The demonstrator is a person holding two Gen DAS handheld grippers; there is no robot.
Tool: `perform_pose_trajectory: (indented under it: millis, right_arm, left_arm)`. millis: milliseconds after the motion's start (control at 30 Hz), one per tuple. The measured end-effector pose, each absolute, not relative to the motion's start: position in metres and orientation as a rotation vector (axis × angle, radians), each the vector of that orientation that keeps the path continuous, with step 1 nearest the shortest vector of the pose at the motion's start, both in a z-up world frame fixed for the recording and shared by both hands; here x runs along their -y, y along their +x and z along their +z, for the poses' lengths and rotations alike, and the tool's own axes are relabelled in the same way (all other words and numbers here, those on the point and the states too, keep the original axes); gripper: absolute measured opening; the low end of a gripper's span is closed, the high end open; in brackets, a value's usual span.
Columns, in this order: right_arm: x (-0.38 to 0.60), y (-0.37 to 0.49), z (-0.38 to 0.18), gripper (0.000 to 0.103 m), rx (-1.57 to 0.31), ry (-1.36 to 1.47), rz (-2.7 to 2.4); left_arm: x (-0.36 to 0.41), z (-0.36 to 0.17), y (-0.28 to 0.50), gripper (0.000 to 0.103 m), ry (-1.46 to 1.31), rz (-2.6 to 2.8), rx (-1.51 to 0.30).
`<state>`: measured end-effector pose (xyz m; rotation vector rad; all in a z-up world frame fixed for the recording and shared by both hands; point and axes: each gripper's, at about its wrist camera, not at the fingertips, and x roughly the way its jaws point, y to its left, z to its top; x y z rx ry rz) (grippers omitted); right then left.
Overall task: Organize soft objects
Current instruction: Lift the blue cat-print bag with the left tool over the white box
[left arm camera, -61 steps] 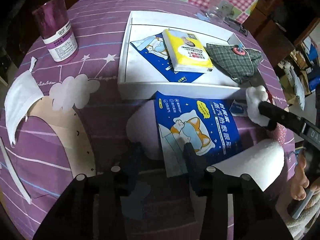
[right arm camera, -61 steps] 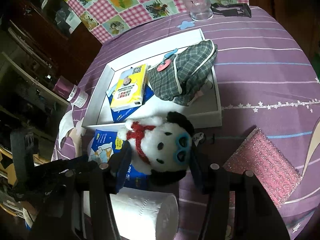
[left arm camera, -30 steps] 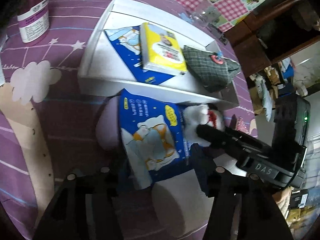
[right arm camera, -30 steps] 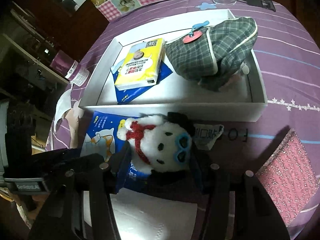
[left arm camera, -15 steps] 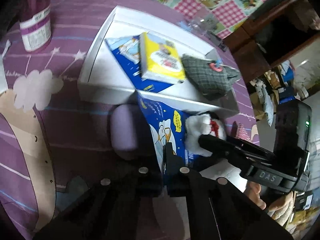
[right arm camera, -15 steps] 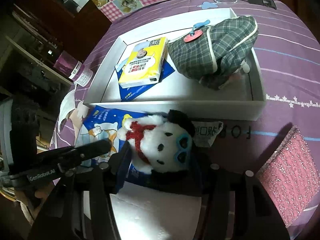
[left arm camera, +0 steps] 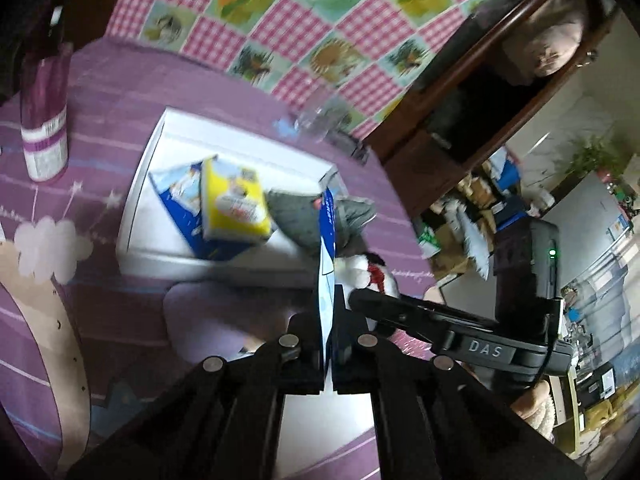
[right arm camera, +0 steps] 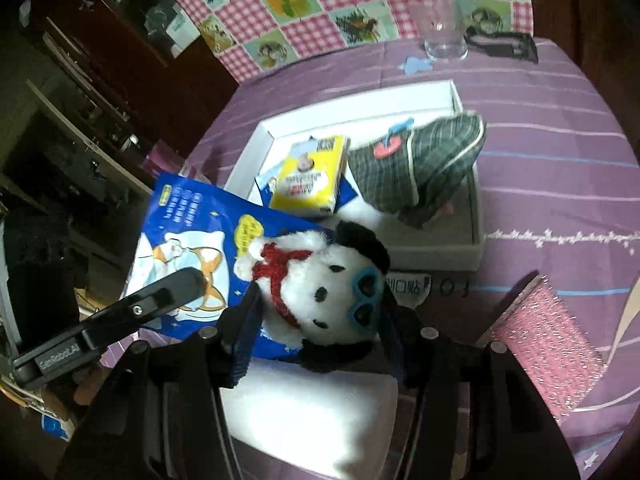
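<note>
Blue flat cartoon-printed packet (right arm camera: 188, 240) lifted off the purple surface (right arm camera: 560, 168).
Left gripper (left arm camera: 327, 330) jaws, open a second ago, now clamp its edge, mid-frame; right gripper (right arm camera: 320, 312) jaws hold the white plush dog (right arm camera: 320, 280); white tray (right arm camera: 436, 92) is probably next.

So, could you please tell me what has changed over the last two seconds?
The left gripper closed its fingers on the flat blue cartoon-printed packet and lifted it off the purple tablecloth, tilting it up on edge. The right gripper kept holding the white plush dog with the red scarf. The yellow tissue pack and grey plaid cloth pouch stayed in the white tray.
</note>
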<state>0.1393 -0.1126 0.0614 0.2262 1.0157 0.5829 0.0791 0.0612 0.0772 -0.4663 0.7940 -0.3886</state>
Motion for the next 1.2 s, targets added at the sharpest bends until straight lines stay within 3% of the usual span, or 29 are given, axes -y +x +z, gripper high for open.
perform_pose_trajectory:
  millis: [700,1000,1200]
  right_arm:
    - [0.127,0.168,0.118,0.055,-0.918,0.285,0.511]
    - [0.104,0.205,0.11,0.055,-0.877,0.33,0.503]
    - [0.093,0.226,0.084,0.055,-0.894,0.357,0.51]
  left_arm:
    - [-0.044,0.117,0.112,0.0,-0.447,-0.356,-0.68]
    - [-0.073,0.099,0.136,0.0,-0.572,-0.334,-0.481]
    - [-0.09,0.066,0.161,0.0,-0.578,-0.168,-0.57]
